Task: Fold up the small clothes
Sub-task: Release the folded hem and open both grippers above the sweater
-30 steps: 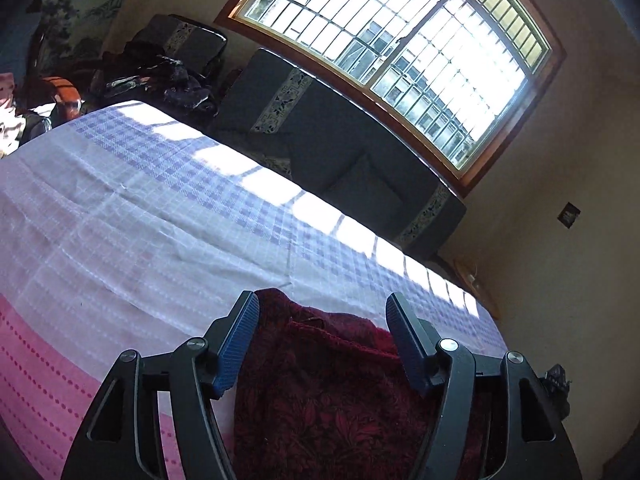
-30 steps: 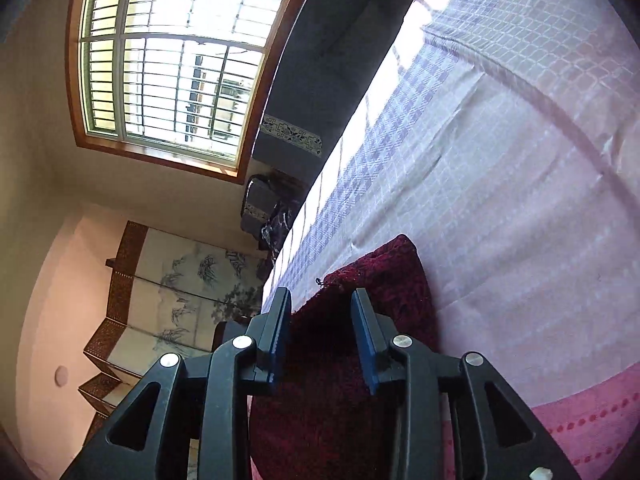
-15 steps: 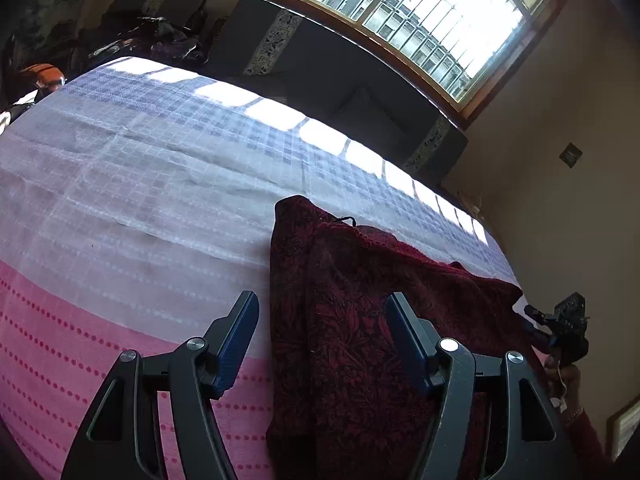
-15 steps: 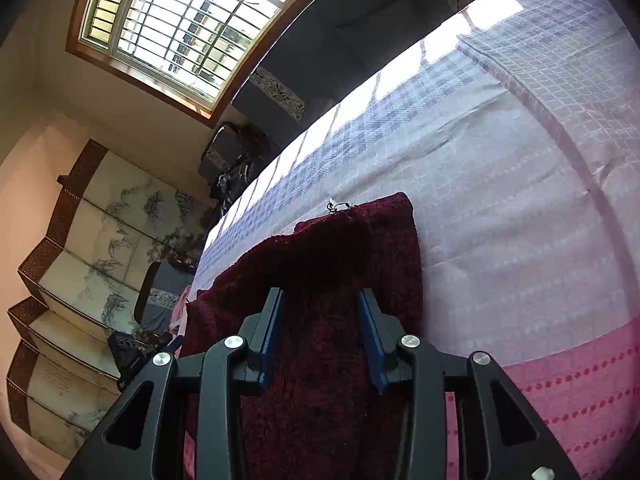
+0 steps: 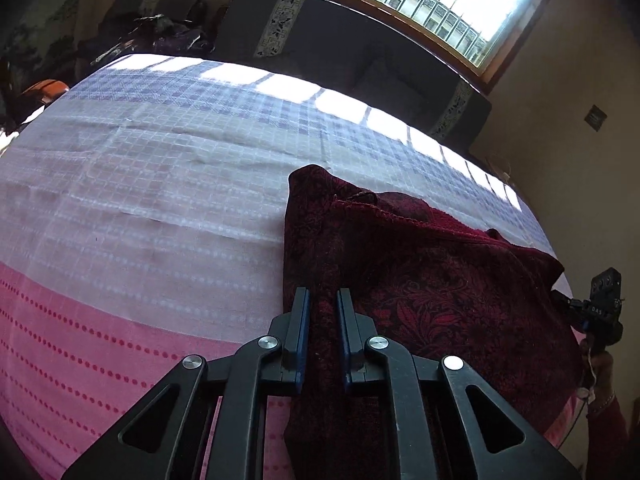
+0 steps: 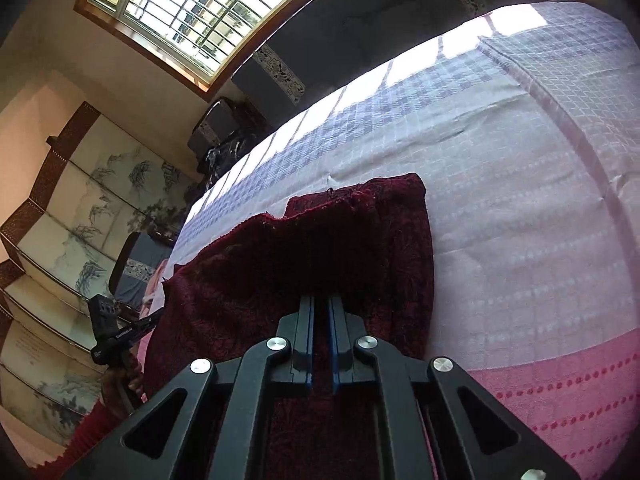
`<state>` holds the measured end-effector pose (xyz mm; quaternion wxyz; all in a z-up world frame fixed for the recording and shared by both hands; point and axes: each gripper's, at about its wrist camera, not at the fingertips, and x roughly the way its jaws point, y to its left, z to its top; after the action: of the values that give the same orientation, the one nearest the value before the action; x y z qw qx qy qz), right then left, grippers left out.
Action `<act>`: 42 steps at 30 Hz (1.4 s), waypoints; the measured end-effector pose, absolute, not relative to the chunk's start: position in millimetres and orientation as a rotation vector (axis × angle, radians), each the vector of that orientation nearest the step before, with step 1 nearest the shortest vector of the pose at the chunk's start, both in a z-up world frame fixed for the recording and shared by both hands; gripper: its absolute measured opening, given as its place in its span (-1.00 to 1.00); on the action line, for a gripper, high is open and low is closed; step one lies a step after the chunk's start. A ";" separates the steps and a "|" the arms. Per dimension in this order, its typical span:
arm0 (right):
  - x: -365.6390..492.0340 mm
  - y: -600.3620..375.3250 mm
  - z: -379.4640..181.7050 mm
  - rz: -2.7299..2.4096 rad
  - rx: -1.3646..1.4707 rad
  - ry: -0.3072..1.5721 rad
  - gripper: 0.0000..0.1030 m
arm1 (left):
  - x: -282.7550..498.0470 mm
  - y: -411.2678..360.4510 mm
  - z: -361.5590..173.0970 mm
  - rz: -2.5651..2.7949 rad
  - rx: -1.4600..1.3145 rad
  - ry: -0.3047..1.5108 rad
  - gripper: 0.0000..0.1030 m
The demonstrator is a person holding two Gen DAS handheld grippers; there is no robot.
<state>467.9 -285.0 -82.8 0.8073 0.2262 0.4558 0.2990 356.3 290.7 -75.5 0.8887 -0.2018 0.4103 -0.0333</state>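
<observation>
Left claw (image 5: 323, 300): clamped on a raised fold of the dark red garment (image 5: 432, 280).
Right claw (image 6: 320, 308): pinching the same garment's edge.
Garment: lying on the bed (image 5: 160, 184).

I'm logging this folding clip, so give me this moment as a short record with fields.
garment: dark red patterned cloth, lying on the bed
surface: checked bedsheet with a pink dotted border
left claw: shut on the cloth's near edge
right claw: shut on the cloth's near edge
background: barred window, painted folding screen
</observation>
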 end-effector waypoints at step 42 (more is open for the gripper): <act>301.8 -348.1 -68.6 0.587 0.388 0.972 -0.51 | 182.7 268.8 -44.5 -0.042 -0.417 0.778 -0.21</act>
<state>301.9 -348.1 -68.6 0.8253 0.1825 0.4573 0.2764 182.7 268.8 -44.5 0.9041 -0.2015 0.3763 -0.0203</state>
